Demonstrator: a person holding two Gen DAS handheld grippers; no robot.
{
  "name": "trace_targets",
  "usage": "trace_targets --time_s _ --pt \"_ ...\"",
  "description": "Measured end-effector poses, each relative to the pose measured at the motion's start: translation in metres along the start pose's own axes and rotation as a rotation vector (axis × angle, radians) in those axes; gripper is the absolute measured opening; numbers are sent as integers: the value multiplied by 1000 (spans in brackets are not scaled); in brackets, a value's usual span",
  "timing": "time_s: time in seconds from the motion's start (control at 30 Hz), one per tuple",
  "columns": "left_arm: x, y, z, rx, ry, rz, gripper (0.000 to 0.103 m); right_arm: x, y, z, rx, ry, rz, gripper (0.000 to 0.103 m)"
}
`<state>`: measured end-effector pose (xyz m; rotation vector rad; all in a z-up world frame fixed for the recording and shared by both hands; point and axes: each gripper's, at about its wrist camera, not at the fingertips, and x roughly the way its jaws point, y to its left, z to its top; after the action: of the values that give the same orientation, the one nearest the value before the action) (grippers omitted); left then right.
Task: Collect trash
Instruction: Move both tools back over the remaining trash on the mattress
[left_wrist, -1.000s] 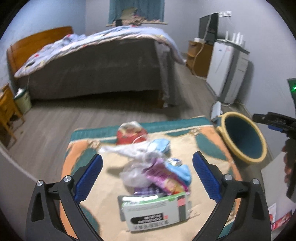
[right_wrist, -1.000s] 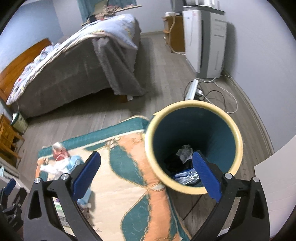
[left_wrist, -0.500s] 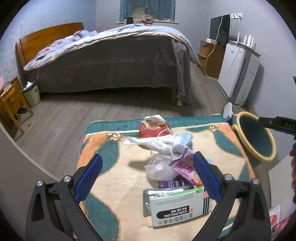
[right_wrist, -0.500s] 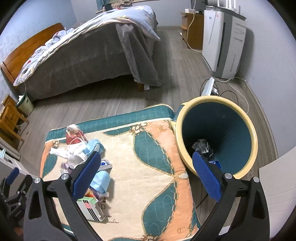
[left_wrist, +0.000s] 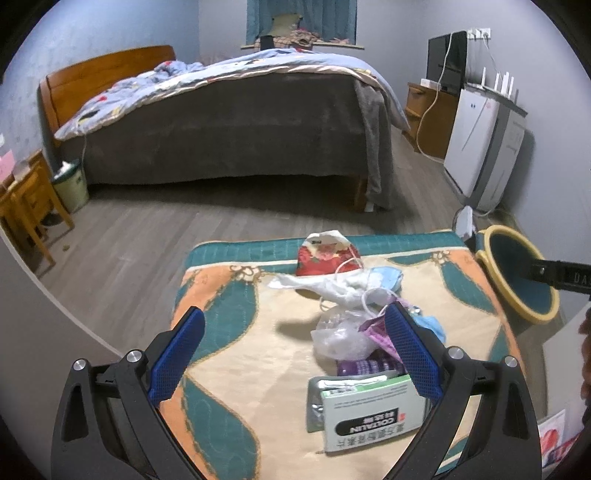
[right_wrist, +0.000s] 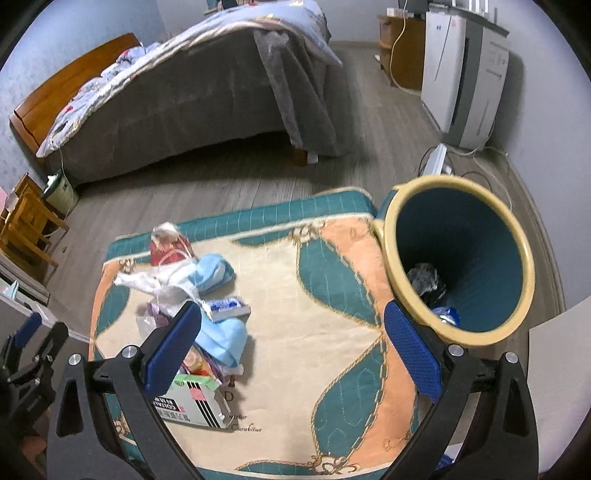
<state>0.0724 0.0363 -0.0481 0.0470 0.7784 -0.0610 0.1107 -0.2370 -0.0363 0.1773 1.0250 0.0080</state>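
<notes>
While my left gripper (left_wrist: 293, 345) and right gripper (right_wrist: 291, 341) hang with fingers spread wide and empty, a white medicine box (left_wrist: 373, 411) lies nearest on the rug (left_wrist: 258, 369). Beyond it sit a clear plastic bag (left_wrist: 338, 336), blue masks (right_wrist: 216, 273) and a red pouch (left_wrist: 323, 256). Beside the rug stands the yellow-rimmed bin (right_wrist: 517, 254).

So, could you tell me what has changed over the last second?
The right gripper, open and empty, swung from over the bin toward the trash pile. The left gripper, also open, drifted left of the pile. Nothing was grasped; trash, rug and bin stayed put.
</notes>
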Motion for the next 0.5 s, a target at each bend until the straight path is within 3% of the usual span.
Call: trace_targets --time_s 0.27,0.5 --pt "5 4 0 42 14 -22 97 23 14 -10 -15 59 22 97" --pt "17 18 -4 69 39 -8 97 49 49 -18 -112 114 23 97"
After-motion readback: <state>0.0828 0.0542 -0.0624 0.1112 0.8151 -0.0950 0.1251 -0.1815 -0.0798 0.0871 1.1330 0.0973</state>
